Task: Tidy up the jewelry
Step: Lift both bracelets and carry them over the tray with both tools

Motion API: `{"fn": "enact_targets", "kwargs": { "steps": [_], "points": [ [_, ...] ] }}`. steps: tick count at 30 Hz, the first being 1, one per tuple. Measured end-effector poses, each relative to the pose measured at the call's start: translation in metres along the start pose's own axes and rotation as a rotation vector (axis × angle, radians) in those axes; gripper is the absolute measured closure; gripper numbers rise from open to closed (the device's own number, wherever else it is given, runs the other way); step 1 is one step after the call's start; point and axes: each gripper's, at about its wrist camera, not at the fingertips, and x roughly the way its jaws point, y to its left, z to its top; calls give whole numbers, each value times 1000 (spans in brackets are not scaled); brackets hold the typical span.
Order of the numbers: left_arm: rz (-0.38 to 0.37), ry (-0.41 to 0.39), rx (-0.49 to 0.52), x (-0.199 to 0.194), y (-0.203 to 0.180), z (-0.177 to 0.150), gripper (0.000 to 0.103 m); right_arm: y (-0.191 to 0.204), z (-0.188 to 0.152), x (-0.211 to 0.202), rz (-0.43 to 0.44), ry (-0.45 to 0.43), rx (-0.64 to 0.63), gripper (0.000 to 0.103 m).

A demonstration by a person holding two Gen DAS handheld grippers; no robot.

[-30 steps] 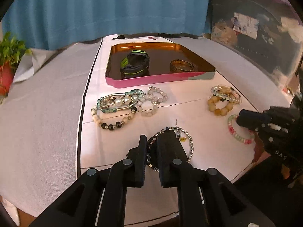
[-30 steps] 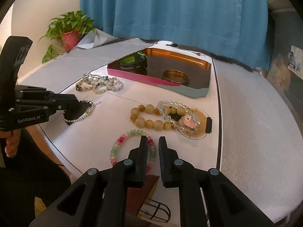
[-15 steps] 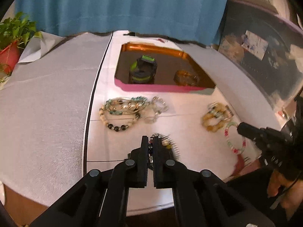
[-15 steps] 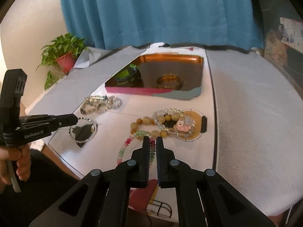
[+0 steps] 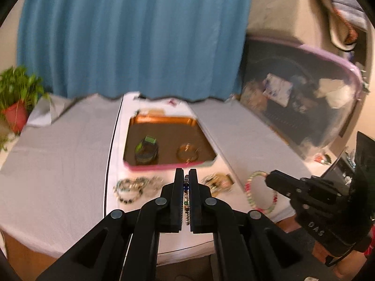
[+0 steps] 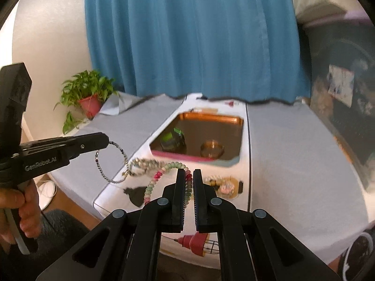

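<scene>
While both grippers hang above the near edge of the table (image 5: 58,164), each is clamped on a bracelet. The left gripper (image 5: 186,180) pinches a thin silver chain bracelet (image 6: 112,161) with small dark beads, dangling as a loose ring. The right gripper (image 6: 189,175) grips a chunky bracelet (image 6: 159,178) of pink, green and clear beads. Toward the far edge sits a copper-lined tray (image 5: 164,119) with a pink rim, holding a green-and-black watch (image 5: 146,149) and a gold bangle (image 5: 187,152).

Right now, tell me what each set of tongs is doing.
Left tongs: shut on the silver beaded bracelet.
Right tongs: shut on the pink-and-green beaded bracelet.
</scene>
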Motion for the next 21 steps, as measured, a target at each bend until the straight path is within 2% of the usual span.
{"fn": "enact_targets", "kwargs": {
  "steps": [3, 6, 10, 14, 21],
  "points": [
    [-21, -53, 11, -20, -8, 9, 101, 13, 13, -19, -48, -44, -41, 96],
    [-50, -93, -11, -35, -9, 16, 101, 19, 24, -34, -39, -69, -35, 96],
    [-62, -128, 9, -44, -13, 20, 101, 26, 38, -48, -11, -93, -26, 96],
    [-69, -128, 15, -40, -14, 22, 101, 31, 46, -53, 9, -117, -26, 96],
    [-90, -113, 8, -20, -15, 25, 101, 22, 43, -26, 14, -84, -9, 96]
  ]
}}
